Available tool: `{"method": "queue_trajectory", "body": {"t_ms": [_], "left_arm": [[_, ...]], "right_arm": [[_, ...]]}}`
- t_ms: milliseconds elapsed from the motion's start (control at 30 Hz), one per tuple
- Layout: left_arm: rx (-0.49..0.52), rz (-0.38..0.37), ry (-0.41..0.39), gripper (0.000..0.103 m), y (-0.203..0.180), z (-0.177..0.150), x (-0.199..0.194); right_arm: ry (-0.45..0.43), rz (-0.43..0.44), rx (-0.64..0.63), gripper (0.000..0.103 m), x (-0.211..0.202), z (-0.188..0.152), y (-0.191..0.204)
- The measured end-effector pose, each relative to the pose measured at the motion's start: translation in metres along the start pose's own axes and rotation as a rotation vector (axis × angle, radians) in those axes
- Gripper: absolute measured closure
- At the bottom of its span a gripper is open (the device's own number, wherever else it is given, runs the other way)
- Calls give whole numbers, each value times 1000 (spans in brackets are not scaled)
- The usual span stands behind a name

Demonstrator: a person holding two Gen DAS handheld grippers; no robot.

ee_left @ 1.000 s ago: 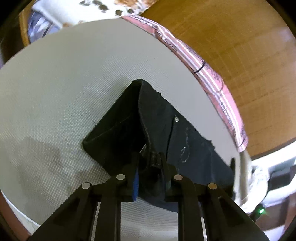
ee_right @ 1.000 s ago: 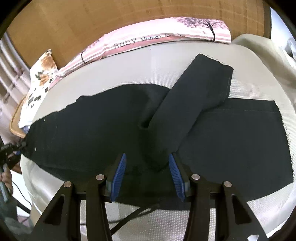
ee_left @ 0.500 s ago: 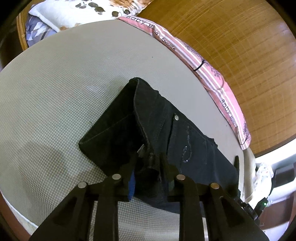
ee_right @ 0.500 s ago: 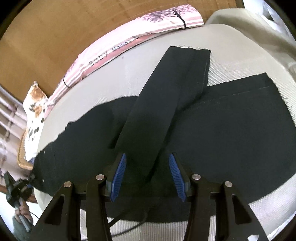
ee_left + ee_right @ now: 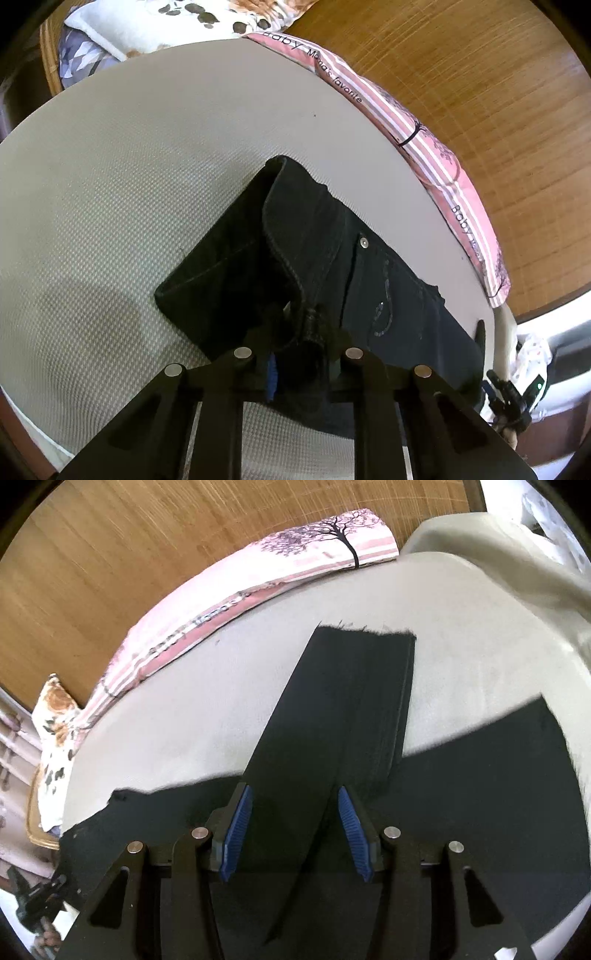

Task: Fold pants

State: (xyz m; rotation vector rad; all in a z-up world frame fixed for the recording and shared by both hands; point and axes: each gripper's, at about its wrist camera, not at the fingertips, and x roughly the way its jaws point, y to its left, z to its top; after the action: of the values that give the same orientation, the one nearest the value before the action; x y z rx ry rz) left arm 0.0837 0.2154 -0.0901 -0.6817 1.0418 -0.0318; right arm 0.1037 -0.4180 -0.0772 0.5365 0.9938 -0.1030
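Observation:
Black pants (image 5: 325, 251) lie on a grey mattress (image 5: 129, 177). My left gripper (image 5: 301, 332) is shut on the waistband of the pants, with the cloth bunched between the jaws. In the right wrist view one pant leg (image 5: 347, 709) stretches away from my right gripper (image 5: 295, 823), its frayed hem at the far end. The other leg (image 5: 498, 805) lies flat across the mattress below. The right jaws stand wide apart, and the raised leg runs down between the blue pads (image 5: 236, 830). I cannot tell whether it rests on them.
A pink striped pillow (image 5: 424, 147) lies along the far edge of the mattress by a wooden wall (image 5: 480, 74). A floral pillow (image 5: 184, 14) sits at the far left. A beige blanket (image 5: 517, 572) lies at the right end.
The right gripper has drawn back and up, and the pant leg now stretches straight out in front of it. The left gripper has kept hold of the waistband and pulled back slightly.

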Motion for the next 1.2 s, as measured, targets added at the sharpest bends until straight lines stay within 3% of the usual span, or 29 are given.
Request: {"method": "queue_trajectory", "body": {"t_ms": [400,600,700,767,1000,1200], "left_arm": [[-52,59,11,86,5,12,10],[-50,92,13,86,5,13,15],[-58,104,15,86,4,14,18],[-51,110,13,86,2,15,18],[-27,101,11,87,-5,22,18],[8,59,-36,87,-15,42,1]], "right_arm": [[18,-14,146,61,52,60,-36],[-21,-9,215,75,71,93,-54],[-18,-9,233,94,78,103,-58],[-10,10,247,98,77,104,-59],[-81,32,205,99,32,96,-44],[-204,-55,197,100,-47,87,-52]]}}
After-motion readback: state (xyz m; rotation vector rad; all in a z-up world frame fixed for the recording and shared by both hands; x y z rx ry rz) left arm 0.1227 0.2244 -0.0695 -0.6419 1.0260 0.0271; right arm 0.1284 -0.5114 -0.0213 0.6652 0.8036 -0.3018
